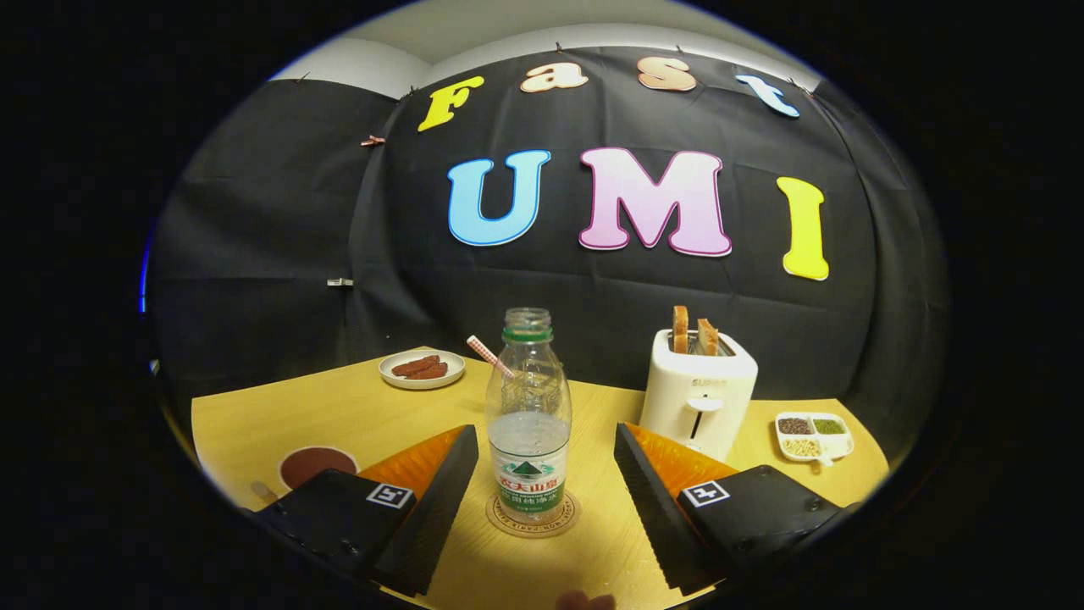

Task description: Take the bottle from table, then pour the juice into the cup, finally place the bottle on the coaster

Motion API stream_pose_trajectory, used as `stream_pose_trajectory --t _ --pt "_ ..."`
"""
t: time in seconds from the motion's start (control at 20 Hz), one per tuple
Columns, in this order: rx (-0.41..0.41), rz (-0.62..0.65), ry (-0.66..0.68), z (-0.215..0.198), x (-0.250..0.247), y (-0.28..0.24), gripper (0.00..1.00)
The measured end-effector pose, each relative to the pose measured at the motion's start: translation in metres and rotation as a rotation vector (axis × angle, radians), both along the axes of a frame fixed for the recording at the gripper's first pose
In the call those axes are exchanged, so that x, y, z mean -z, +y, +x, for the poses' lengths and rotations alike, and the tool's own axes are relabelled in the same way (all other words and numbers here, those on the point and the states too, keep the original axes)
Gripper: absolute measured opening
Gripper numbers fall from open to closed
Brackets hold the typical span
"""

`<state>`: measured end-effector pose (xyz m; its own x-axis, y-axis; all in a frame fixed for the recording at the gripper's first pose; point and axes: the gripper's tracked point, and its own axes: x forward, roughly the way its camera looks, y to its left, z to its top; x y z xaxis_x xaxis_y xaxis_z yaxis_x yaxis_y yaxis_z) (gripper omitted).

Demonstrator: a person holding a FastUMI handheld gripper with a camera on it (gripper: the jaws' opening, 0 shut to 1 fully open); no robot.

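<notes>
A clear plastic bottle (pixel 528 424) with no cap and a green neck ring stands upright on a round coaster (pixel 533 517). It is about half full of clear liquid. My gripper (pixel 542 462) is open, with one finger on each side of the bottle and a gap between each finger and the bottle. A striped straw (pixel 489 354) pokes out from behind the bottle; what holds it is hidden by the bottle.
A white toaster (pixel 699 390) with two bread slices stands beyond the right finger. A small divided dish (pixel 814 435) of grains lies to its right. A white plate (pixel 422 368) with sausages sits at the back left. A dark round mat (pixel 313 463) lies by the left finger on the yellow table (pixel 279 415).
</notes>
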<state>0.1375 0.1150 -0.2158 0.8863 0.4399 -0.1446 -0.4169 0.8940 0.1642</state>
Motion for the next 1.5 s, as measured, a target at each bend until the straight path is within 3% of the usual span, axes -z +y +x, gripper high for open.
stream_pose_trajectory --t 0.9,1.5 --pt "-0.015 -0.009 -0.069 -0.095 -0.160 -0.076 0.97" --pt "0.041 -0.014 -0.091 -0.118 -0.190 -0.126 0.97"
